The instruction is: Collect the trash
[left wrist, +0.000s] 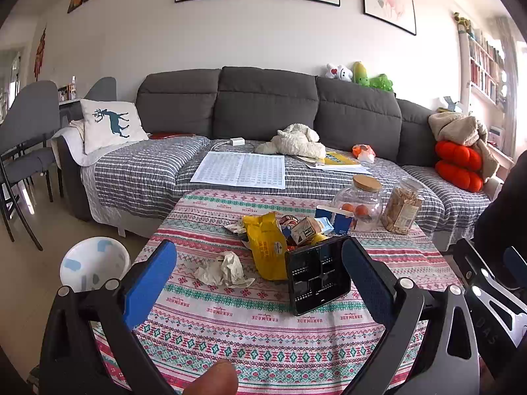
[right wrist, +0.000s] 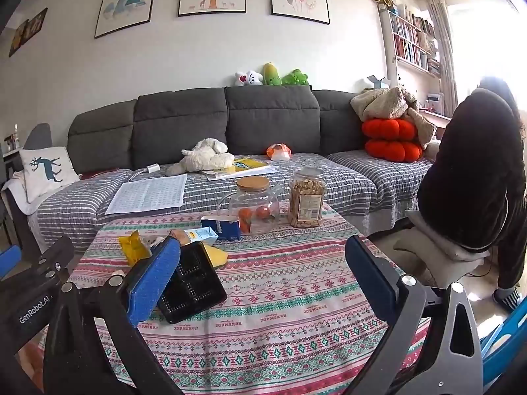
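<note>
The trash sits mid-table on the patterned cloth (left wrist: pixel 263 329): a crumpled paper (left wrist: pixel 224 270), a yellow bag (left wrist: pixel 266 247), small cartons (left wrist: pixel 306 230) and a black tray (left wrist: pixel 318 275). The left gripper (left wrist: pixel 260 283) hangs over it, jaws wide apart, holding nothing. The right gripper (right wrist: pixel 263 273) is equally wide and empty; its left pad (right wrist: pixel 154 279) overlaps the tray, perhaps touching.

The table (left wrist: pixel 263 339) wears a cloth banded in pink, teal and white with geometric motifs. On it lie a yellow bag (left wrist: pixel 266 247), a crumpled off-white paper (left wrist: pixel 224 270) and a glossy black tray (left wrist: pixel 318 275). The sofa (left wrist: pixel 266 105) is dark grey, its cover (left wrist: pixel 145 171) grey with white stripes.
</note>
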Demonstrator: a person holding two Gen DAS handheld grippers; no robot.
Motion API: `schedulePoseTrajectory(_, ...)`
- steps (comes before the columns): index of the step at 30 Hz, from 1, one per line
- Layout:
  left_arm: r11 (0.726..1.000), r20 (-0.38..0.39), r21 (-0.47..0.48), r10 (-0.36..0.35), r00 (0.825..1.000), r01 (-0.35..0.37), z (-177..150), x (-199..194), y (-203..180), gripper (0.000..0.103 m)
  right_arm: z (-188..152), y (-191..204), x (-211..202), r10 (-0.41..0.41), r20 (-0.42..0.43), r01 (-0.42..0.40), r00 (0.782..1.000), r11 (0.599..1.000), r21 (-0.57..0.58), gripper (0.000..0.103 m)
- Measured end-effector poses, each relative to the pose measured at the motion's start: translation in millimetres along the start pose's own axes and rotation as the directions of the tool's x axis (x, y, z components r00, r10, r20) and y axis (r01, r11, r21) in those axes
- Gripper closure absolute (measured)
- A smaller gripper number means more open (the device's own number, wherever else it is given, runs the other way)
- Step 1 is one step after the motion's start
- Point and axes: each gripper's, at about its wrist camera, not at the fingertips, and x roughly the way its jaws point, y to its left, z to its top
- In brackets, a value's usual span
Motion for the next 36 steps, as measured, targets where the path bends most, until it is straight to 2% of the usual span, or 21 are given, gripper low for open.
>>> schedulePoseTrajectory(36, 1.0, -0.011, -0.001, 0.002, 1.0, -0.002, -3.5, 2.3, 0.0, 0.006, -1.8, 0.7, 2.6, 0.009, -0.006, -0.009, 1.0, 1.0, 0.009, 0.007)
